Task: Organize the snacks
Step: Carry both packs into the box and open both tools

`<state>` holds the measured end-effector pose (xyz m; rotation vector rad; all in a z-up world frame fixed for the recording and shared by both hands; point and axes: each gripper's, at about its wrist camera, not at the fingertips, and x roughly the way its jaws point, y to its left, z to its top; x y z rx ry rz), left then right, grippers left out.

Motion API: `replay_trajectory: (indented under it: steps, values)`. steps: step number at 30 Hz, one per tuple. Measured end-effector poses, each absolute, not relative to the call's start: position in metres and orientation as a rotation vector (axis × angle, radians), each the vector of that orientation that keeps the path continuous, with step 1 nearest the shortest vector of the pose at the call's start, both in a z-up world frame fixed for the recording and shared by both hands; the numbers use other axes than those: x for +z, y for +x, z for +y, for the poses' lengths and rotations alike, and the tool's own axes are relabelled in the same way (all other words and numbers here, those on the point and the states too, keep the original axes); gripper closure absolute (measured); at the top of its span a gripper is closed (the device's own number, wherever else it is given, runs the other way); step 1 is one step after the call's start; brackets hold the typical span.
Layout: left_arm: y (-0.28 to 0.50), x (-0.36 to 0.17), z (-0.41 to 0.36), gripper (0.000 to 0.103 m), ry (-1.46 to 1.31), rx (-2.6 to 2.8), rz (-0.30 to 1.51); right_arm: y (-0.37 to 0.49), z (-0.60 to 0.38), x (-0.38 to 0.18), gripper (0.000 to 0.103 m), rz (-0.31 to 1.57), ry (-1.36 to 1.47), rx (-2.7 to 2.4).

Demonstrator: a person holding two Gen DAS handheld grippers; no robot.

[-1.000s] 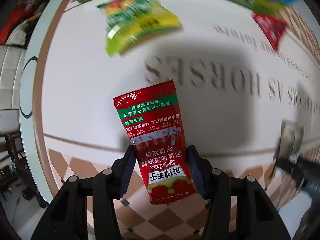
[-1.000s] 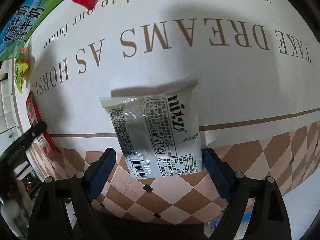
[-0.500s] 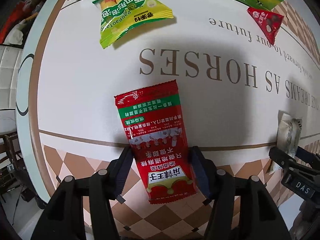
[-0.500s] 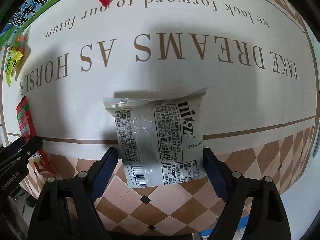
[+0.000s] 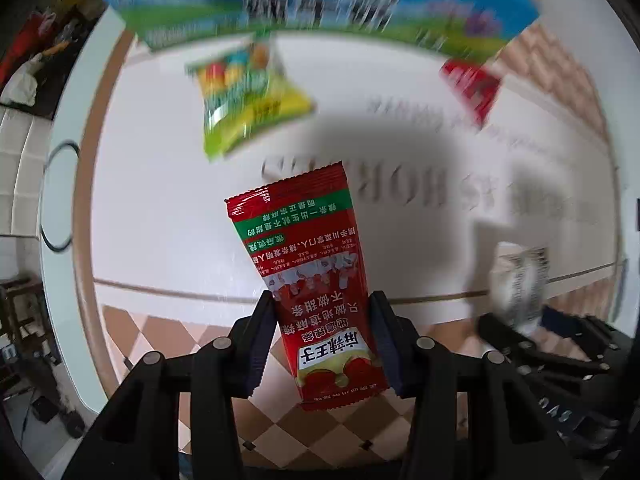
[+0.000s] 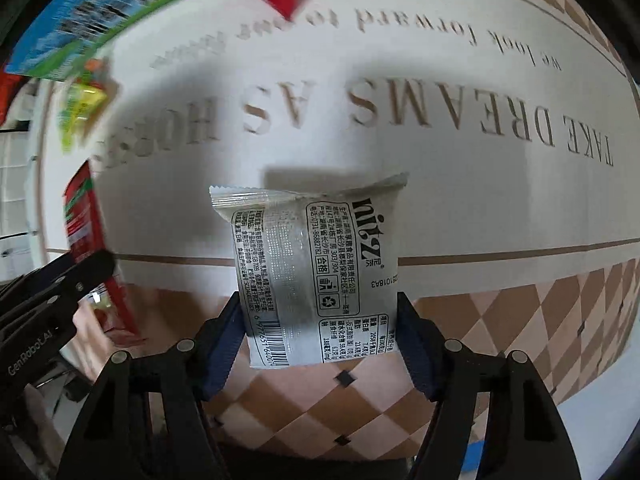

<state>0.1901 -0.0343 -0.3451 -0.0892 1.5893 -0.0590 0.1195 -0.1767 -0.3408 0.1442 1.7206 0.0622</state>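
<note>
Your left gripper (image 5: pixel 322 340) is clamped on the red spicy-strip packet (image 5: pixel 310 276), jaws closing on its lower half, and the packet hangs above the tablecloth (image 5: pixel 168 208) with its shadow falling behind it. Your right gripper (image 6: pixel 320 332) is squeezing in on the silver wrapped snack (image 6: pixel 310 264) too – both pads sit against its long edges, barcode end nearest you.

The surface is a white cloth with big tan lettering, upside down from your side – "TAKE DREAMS AS HORSES" and a smaller script line above it. A thin brown line runs across it, then a border of brown-and-cream diamonds along the near edge. The table under it looks round, with a pale rim (image 5: pixel 52 280) showing past the cloth on the left.

Further back on the cloth: a green-yellow candy bag (image 5: pixel 248 100), a small red triangular packet (image 5: pixel 472 84), and a large blue-and-green bag (image 5: pixel 320 8) along the far edge, all blurred. Off the table on the left you can see pale floor tiles and some dark cluttered stuff, too smeared to make out.
</note>
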Motion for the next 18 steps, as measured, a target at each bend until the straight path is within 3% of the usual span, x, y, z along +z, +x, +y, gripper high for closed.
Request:
replay_trajectory:
  steps: [10, 14, 18]
  values:
    - [0.291, -0.218, -0.011, 0.059, -0.098, -0.155, 1.358, 0.203, -0.162, -0.205, 0.03, 1.484, 0.304, 0.205]
    - [0.356, -0.19, 0.005, 0.059, -0.056, -0.143, 1.325, 0.286, -0.164, -0.17, 0.03, 1.373, 0.289, 0.211]
    - [0.424, -0.2, 0.019, 0.059, 0.007, -0.099, 1.342, 0.359, -0.158, -0.153, 0.03, 1.317, 0.26, 0.167]
